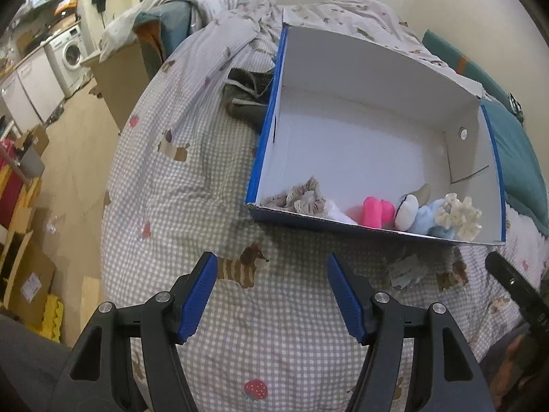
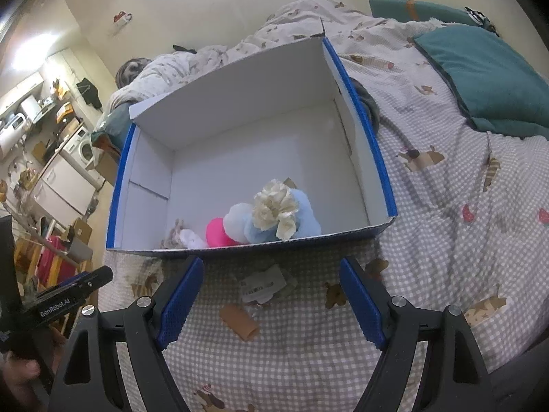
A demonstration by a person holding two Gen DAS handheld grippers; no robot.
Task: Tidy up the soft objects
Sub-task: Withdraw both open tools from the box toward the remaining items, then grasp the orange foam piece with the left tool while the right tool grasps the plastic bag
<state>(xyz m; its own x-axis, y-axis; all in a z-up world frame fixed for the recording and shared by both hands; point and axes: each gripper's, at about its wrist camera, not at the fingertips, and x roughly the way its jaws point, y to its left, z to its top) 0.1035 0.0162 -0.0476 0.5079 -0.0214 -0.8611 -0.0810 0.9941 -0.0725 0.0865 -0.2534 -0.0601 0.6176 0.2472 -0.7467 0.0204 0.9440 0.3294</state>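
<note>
Both pairs of jaws stand spread with nothing between them: the left gripper [image 1: 271, 295] hangs over bare gingham bedding, and the right gripper [image 2: 271, 304] points at what is left outside the box. Left to right along the near wall of the blue-and-white cardboard box [image 2: 381, 168] lie a striped beige scrunchie [image 1: 302, 197], a bright pink plush piece [image 2: 218, 233], a white and pale blue plush toy [image 2: 302, 216] and a cream ruffled scrunchie [image 2: 276, 209]. On the grey-and-white checked duvet [image 2: 429, 240], just before the box, sit a small crumpled grey cloth with a white label [image 2: 266, 285] and a tan fabric roll [image 2: 238, 321]. Closing low on these could pinch the duvet too and drag the box; the roll may slip sideways.
</note>
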